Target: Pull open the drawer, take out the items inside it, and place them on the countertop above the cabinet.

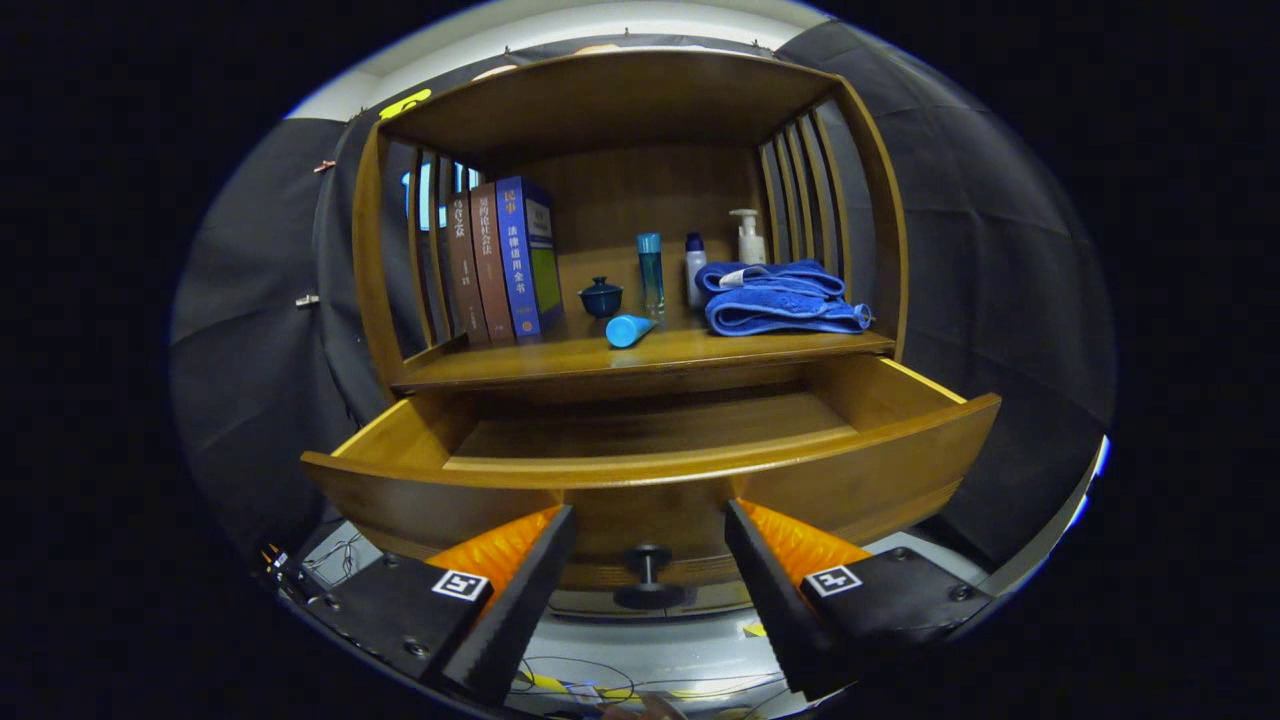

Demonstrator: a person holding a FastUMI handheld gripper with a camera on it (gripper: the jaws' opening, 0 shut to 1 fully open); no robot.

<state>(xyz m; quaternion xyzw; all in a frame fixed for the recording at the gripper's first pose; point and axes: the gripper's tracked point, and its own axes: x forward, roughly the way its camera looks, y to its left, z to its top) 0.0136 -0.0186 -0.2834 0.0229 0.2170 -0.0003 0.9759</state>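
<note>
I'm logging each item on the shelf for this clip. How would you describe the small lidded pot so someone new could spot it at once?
Start at the wooden cabinet beyond the open gripper, and look at the countertop above the pulled-out drawer. The lidded pot stands between the upright books and the tall clear blue bottle. It is the only squat, dark teal, round thing there, topped by a knob.

Black cloth wall (1000, 250) behind wooden cabinet (620, 100); pale floor (650, 660).

The brown wooden drawer (650, 470) stands below a countertop (640, 352) carrying a blue folded towel (780, 298), a bright blue tube (628, 330) and blue and brown books (500, 262).
</note>
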